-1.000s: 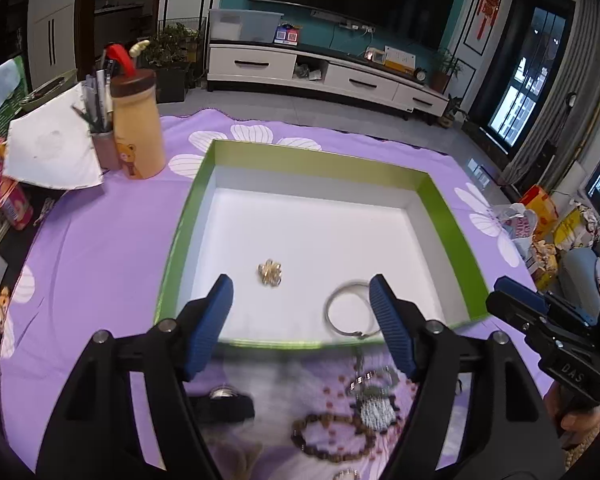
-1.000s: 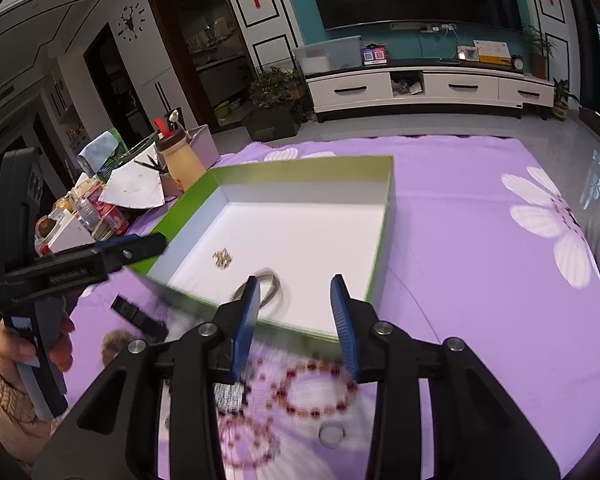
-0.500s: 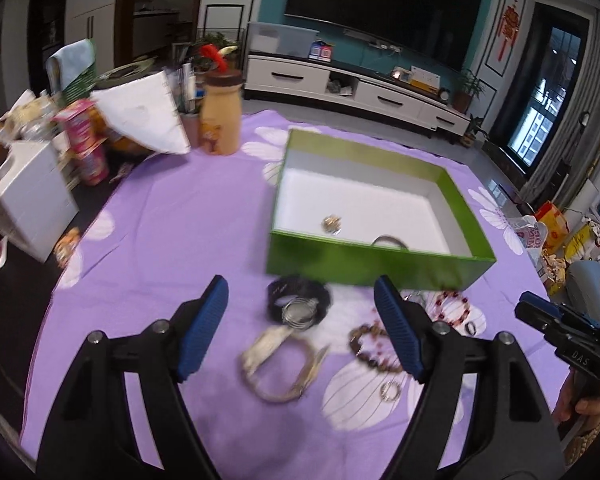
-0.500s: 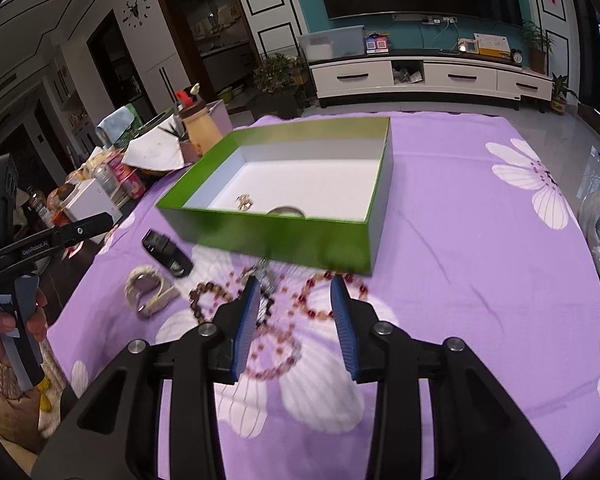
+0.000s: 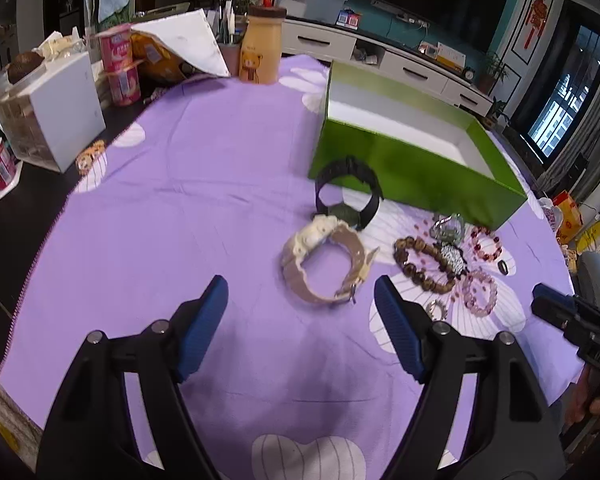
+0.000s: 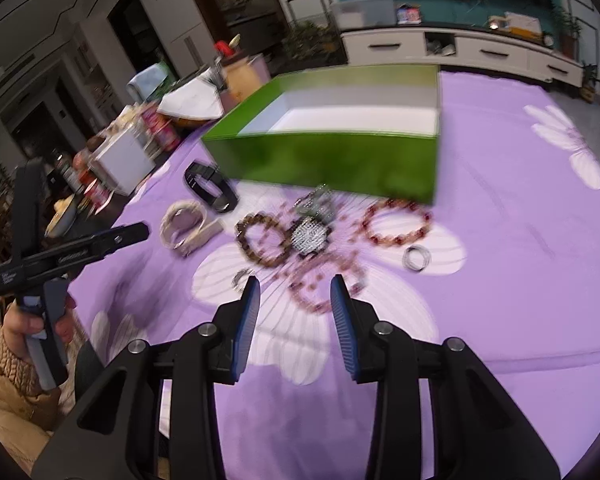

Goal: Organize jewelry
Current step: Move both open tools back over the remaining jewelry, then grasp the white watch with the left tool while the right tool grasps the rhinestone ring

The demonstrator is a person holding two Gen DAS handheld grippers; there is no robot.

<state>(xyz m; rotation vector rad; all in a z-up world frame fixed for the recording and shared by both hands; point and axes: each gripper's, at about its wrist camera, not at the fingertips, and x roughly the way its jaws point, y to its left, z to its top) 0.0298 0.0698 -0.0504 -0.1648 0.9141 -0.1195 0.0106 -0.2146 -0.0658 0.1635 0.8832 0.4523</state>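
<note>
A green box (image 5: 416, 160) (image 6: 332, 160) with a white inside stands on the purple cloth. In front of it lie a black watch (image 5: 348, 192) (image 6: 210, 188), a cream-strapped watch (image 5: 324, 264) (image 6: 188, 228), a brown bead bracelet (image 5: 420, 264) (image 6: 262, 240), a sparkly piece (image 6: 310, 236), a red bead bracelet (image 6: 396, 222), a pink bead bracelet (image 5: 480, 294) (image 6: 320, 284) and a silver ring (image 6: 417, 258). My left gripper (image 5: 300, 300) is open and empty, short of the cream watch. My right gripper (image 6: 294, 292) is open and empty, just short of the pink bracelet.
At the table's left end stand a white box (image 5: 52, 120), red cups (image 5: 122, 68), a yellow bottle (image 5: 260, 48) and papers (image 5: 188, 44). The table's left edge (image 5: 40, 240) drops off beside the cloth. A TV cabinet (image 6: 460, 52) is beyond.
Both grippers have pulled back from above the box and dropped toward the near part of the table. The loose jewelry now lies ahead of them. Both stayed open and empty.
</note>
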